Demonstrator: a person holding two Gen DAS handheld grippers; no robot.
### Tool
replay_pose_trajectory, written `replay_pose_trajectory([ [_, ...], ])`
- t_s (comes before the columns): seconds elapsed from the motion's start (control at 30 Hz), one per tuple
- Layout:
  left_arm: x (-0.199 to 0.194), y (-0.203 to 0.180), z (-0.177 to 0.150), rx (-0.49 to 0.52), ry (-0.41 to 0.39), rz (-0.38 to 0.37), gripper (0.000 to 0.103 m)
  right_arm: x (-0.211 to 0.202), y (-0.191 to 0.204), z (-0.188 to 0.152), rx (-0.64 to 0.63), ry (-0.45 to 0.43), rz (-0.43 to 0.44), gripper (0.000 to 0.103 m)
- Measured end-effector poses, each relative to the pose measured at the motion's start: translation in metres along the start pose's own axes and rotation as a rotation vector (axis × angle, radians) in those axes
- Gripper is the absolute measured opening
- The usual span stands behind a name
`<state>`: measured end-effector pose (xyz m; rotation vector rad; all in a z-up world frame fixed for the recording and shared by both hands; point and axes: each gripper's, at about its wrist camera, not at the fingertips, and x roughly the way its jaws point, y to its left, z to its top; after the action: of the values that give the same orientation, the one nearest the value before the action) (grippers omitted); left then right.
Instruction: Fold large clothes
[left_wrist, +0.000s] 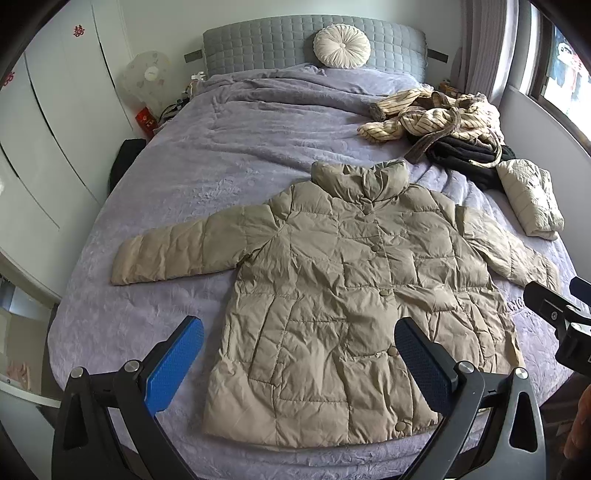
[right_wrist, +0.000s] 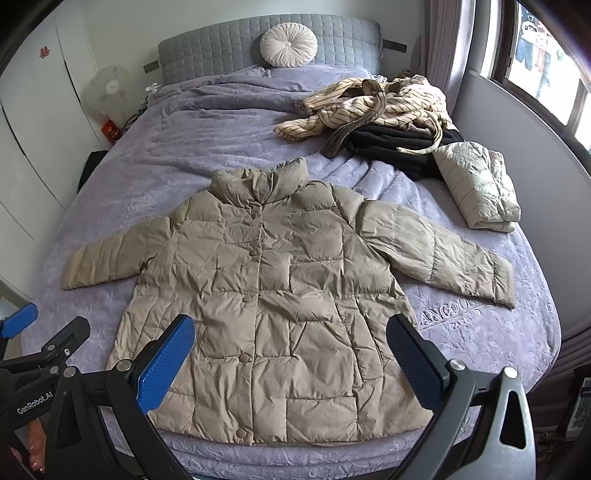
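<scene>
A khaki quilted puffer jacket (left_wrist: 332, 288) (right_wrist: 280, 295) lies flat and buttoned on the purple bedspread (left_wrist: 155, 325) (right_wrist: 147, 155), front up, collar toward the headboard, both sleeves spread outward. My left gripper (left_wrist: 299, 350) hovers open above the jacket's hem, holding nothing. My right gripper (right_wrist: 291, 350) is also open and empty over the hem, a little further right. Each gripper's body shows at the edge of the other view: the right one (left_wrist: 561, 321), the left one (right_wrist: 40, 354).
A folded pale puffer jacket (left_wrist: 532, 199) (right_wrist: 480, 184) sits at the bed's right edge. Behind it lies a heap of striped cream and black clothes (left_wrist: 439, 118) (right_wrist: 373, 107). A round white cushion (left_wrist: 341, 48) leans on the grey headboard. White wardrobe left, window right.
</scene>
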<state>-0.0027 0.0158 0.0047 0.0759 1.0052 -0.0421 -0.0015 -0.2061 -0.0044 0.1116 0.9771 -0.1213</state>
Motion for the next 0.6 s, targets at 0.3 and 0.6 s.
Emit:
replay_pose_trajectory([
  [0.3,0.0031,-0.0018,0.0017,-0.001,0.007,0.003,0.103,0.0011,0.0018,0.0000,0.004,0.005,-0.005,0.103],
  [0.6,0.0031,-0.0018,0.0022,0.000,0.007,0.003,0.103,0.0025,0.0016,0.0012,0.004,0.006,-0.004,0.103],
])
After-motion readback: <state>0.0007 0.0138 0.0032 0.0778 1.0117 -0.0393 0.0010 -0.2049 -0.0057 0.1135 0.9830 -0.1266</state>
